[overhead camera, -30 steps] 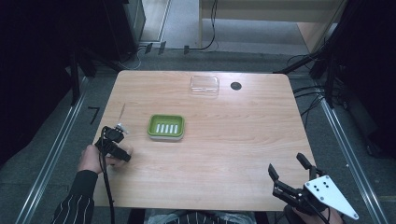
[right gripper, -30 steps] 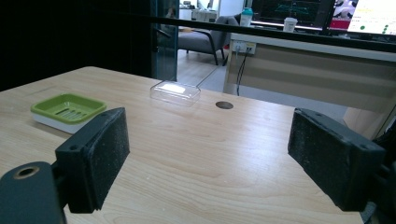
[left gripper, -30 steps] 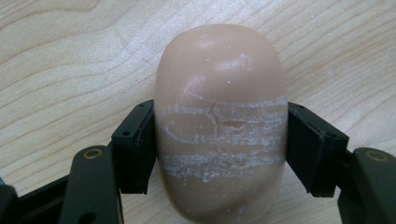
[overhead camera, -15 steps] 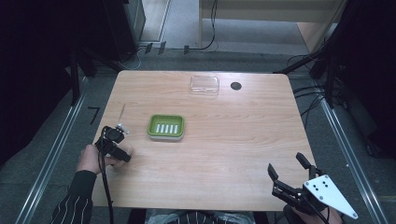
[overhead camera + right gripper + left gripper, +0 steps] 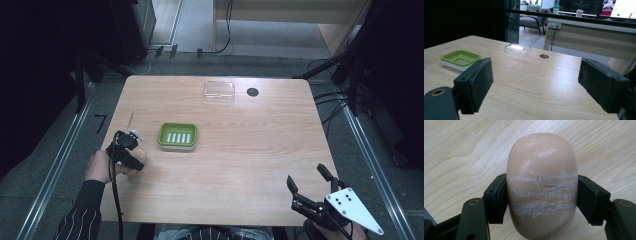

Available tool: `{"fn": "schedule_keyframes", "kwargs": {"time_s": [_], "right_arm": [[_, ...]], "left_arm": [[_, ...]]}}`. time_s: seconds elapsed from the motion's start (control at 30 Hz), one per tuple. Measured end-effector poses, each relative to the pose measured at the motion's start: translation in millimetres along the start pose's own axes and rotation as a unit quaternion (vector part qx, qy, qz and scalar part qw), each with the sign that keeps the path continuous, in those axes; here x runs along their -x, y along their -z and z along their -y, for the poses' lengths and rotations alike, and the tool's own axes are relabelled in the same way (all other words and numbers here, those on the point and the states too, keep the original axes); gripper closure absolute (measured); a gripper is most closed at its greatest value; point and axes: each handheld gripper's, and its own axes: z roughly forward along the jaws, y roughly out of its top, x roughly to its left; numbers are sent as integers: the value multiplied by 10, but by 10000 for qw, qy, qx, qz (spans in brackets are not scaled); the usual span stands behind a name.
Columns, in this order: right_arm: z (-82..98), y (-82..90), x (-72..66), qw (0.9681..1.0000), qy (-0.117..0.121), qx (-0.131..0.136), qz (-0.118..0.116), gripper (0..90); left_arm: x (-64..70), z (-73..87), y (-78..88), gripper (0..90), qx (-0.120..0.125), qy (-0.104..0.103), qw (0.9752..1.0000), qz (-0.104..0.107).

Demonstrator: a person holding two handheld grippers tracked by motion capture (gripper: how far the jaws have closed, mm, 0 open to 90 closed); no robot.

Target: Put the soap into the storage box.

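Two tools | left tool (image 5: 541, 195) grips soap (image 5: 541, 185), scuffs visible close-up | right tool (image 5: 544, 87) agape

Dim room; chair (image 5: 532, 23), perhaps monitors (image 5: 599, 6).

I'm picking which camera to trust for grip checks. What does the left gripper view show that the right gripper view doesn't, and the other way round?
Left gripper view alone: a tan bar of soap, streaked white, clamped between the left gripper pads. Right gripper view alone: the right gripper open on nothing, a green soap dish, a clear plastic lid, a dark round hole and a room behind. Both: black pads and the wooden table.
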Motion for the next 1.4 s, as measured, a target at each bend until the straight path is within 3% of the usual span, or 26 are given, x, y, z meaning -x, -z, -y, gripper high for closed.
{"fn": "schedule_keyframes", "kwargs": {"time_s": [0.47,0.73,0.93,1.2,1.4], "right_arm": [[1,-2,3,10000,-9,-14,-2,132],[1,-3,2,10000,-4,-7,0,133],[2,7,1,10000,-4,0,5,132],[2,1,0,10000,14,-5,4,132],[1,0,-4,10000,13,-8,12,132]], "left_arm": [[-24,-120,58,334,97,-214,9997,99],[-33,-189,83,334,87,-447,9989,131],[-65,-222,128,334,134,-433,9988,169],[-72,-304,173,335,186,-618,9977,187],[-13,-384,206,334,181,-943,9952,178]]}}
